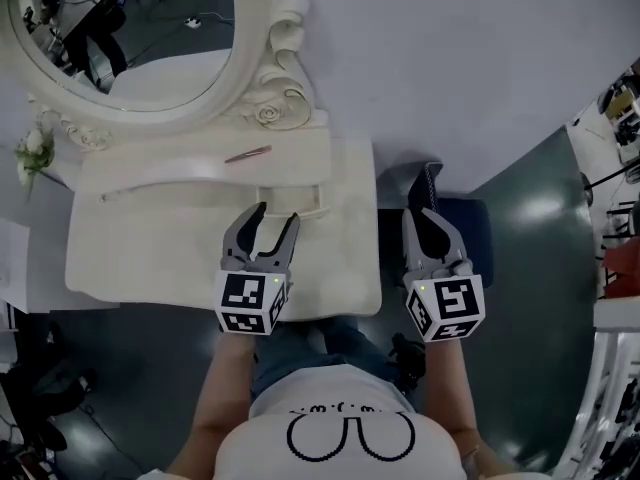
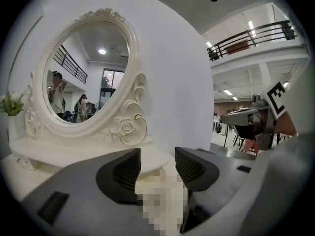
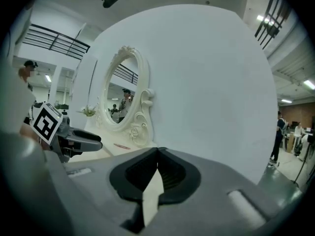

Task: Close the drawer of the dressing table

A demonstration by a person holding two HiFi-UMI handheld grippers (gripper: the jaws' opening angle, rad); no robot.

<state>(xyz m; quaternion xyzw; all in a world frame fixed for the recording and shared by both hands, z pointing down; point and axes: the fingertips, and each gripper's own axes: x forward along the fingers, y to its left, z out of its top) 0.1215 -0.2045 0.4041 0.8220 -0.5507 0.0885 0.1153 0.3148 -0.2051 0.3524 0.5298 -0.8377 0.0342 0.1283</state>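
The cream dressing table (image 1: 340, 268) stands against a white wall, under an oval mirror (image 1: 130, 28). A small boxy part (image 1: 292, 200), seemingly the drawer, juts forward from the raised back shelf (image 1: 150, 178). My left gripper (image 1: 272, 218) hovers over the table top just in front of it. Its jaws are open, and I cannot tell whether they touch it. In the left gripper view the open left gripper (image 2: 157, 163) frames only cream table surface. My right gripper (image 1: 425, 213) is shut and hangs beyond the table's right edge; its pads (image 3: 170, 173) meet with nothing between them.
A thin pinkish stick (image 1: 248, 154) lies on the back shelf near the carved mirror frame (image 1: 275, 108). White flowers (image 1: 33, 153) sit at the far left. A dark stool (image 1: 482, 230) stands right of the table, on grey floor. The person's torso fills the lower middle of the head view.
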